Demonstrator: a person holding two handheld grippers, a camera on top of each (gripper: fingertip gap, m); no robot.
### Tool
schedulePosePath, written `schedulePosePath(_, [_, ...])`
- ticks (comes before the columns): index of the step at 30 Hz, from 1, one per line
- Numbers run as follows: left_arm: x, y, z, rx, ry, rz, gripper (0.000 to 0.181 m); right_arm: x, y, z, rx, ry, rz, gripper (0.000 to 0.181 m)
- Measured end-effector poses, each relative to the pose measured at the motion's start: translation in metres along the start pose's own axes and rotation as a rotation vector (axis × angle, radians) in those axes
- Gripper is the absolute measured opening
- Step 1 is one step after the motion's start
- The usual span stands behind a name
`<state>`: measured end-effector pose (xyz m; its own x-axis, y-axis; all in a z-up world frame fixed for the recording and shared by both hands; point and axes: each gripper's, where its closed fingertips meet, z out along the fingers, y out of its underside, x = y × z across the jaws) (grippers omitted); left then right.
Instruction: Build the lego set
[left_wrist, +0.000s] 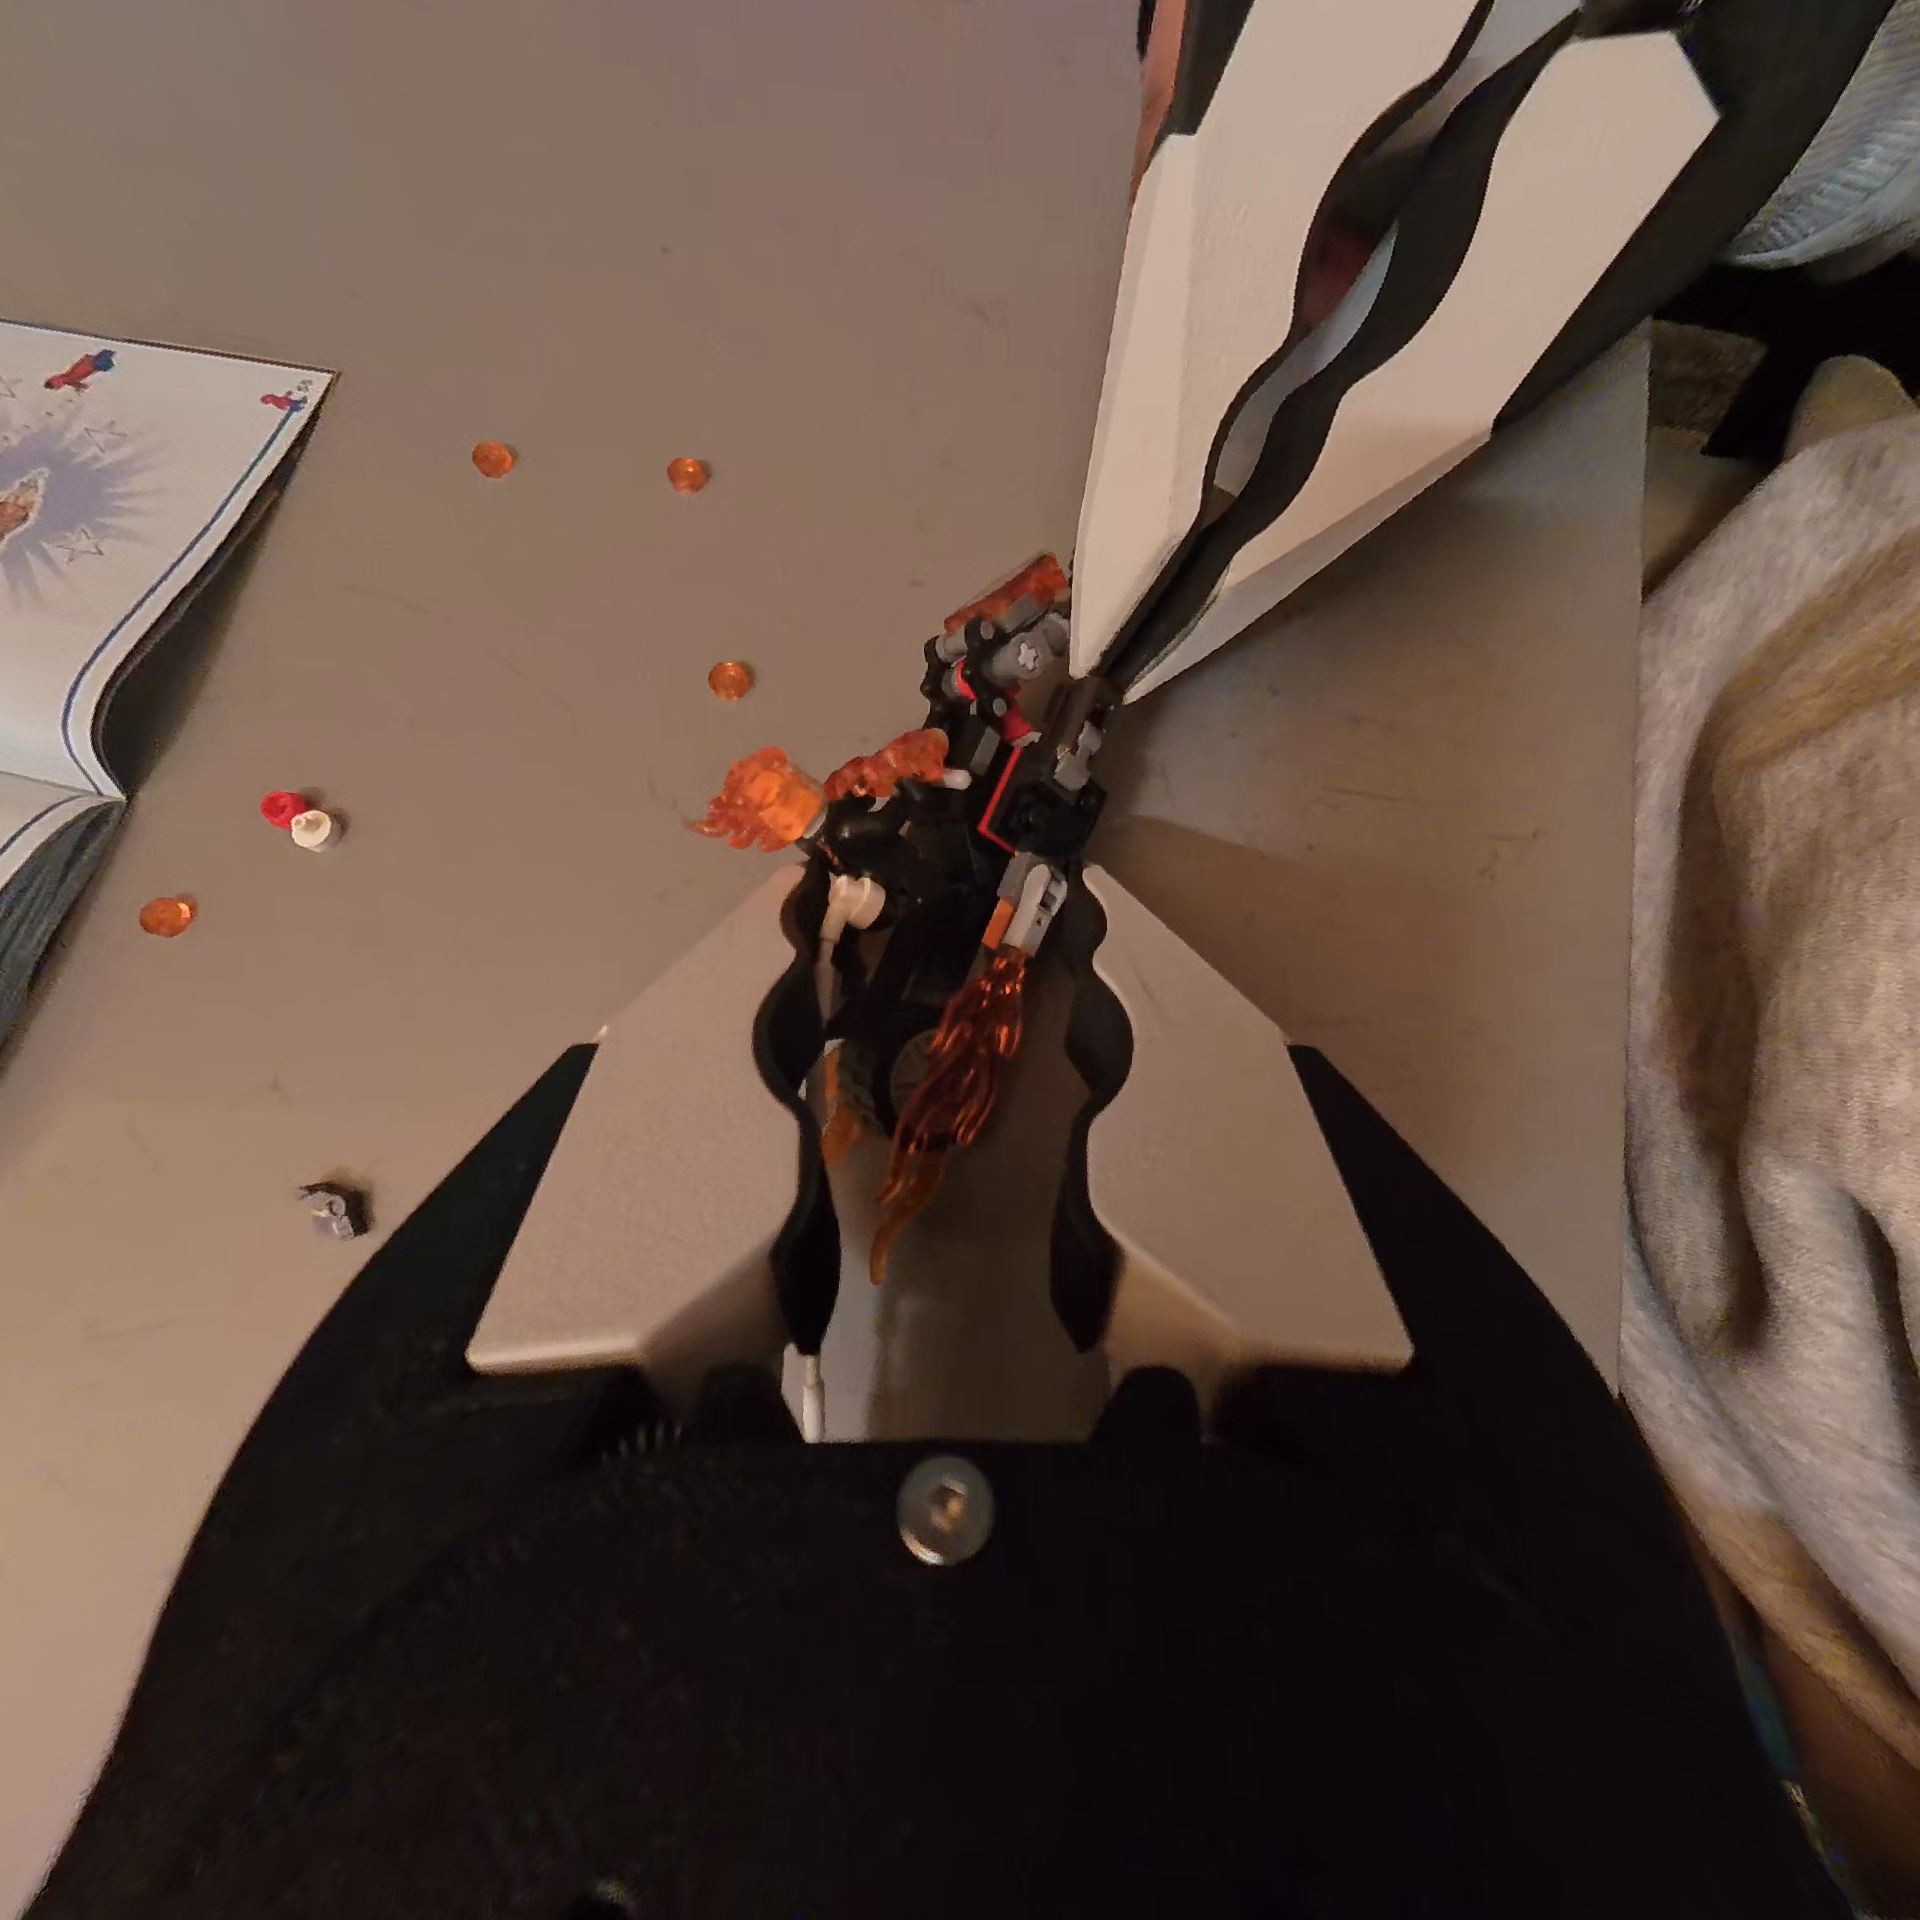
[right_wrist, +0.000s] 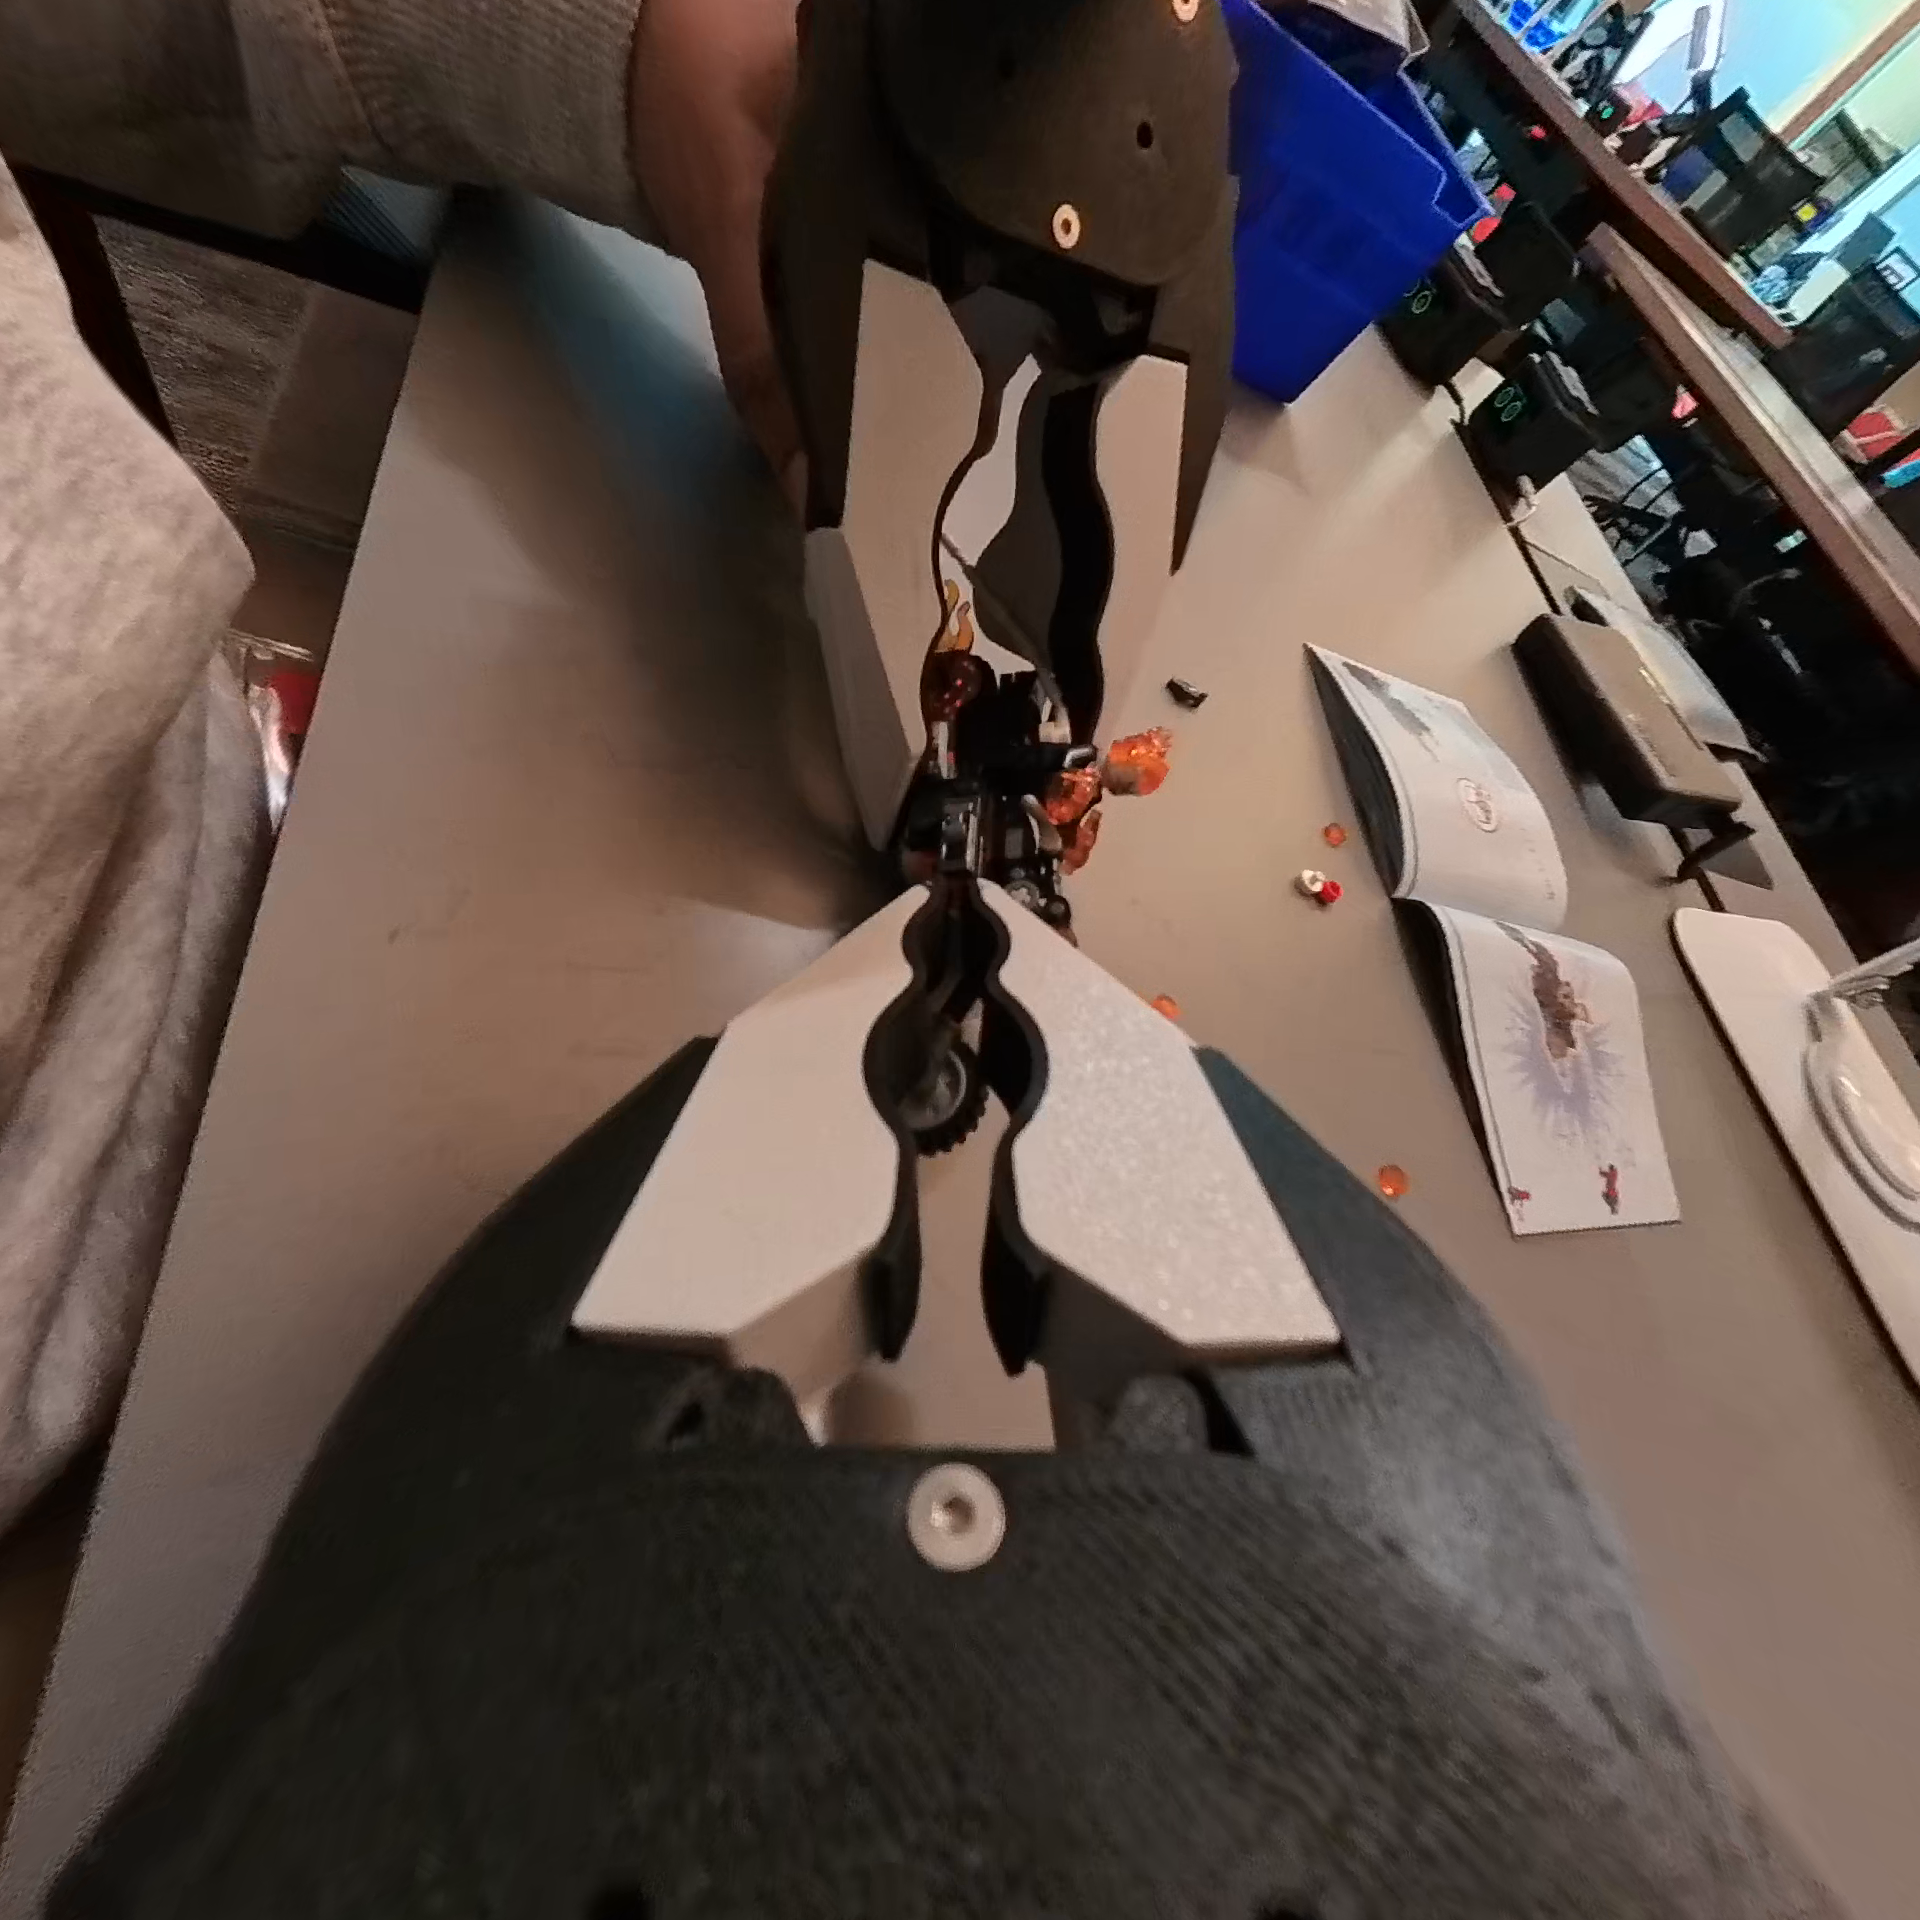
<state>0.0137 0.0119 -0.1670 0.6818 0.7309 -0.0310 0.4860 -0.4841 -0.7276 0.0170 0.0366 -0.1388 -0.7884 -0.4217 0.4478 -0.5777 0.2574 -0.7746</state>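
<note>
A black and grey lego motorbike model (left_wrist: 997, 810) with clear orange flame pieces is held above the grey table (left_wrist: 623, 260) between both grippers. My left gripper (left_wrist: 940, 894) is shut on its rear end, where a wheel and a long flame show between the fingers. My right gripper (left_wrist: 1091, 665) comes in from the upper right, shut on the front end. In the right wrist view, the right gripper (right_wrist: 951, 894) grips the model (right_wrist: 987, 800) with a black wheel (right_wrist: 940, 1101) between its fingers. The left gripper (right_wrist: 987, 769) faces it from above.
Several orange round studs (left_wrist: 687, 475) lie loose on the table, with a red and white piece (left_wrist: 301, 821) and a small dark piece (left_wrist: 335, 1210). An open instruction booklet (right_wrist: 1507, 935) lies to the side. A blue bin (right_wrist: 1340, 197) and a dark box (right_wrist: 1621, 717) stand farther off. Spacing between my two grippers at the tips: around 4 centimeters.
</note>
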Motion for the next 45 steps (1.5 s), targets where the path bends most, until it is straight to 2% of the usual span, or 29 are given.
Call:
schedulePosePath(14, [-0.0015,-0.0004,0.0001,0.02,0.005,-0.006,0.044,0.003,0.0004,0.0,0.001,0.028,-0.055,0.0])
schedulePosePath(34, [-0.0018,-0.0006,0.0,0.019,0.018,-0.008,0.045,0.0037,0.0006,-0.0028,0.008,-0.011,-0.051,0.0])
schedulePosePath(45, [0.0001,-0.0005,-0.0001,0.022,0.054,-0.006,0.044,0.0006,-0.0007,-0.0018,0.084,-0.153,-0.086,0.0])
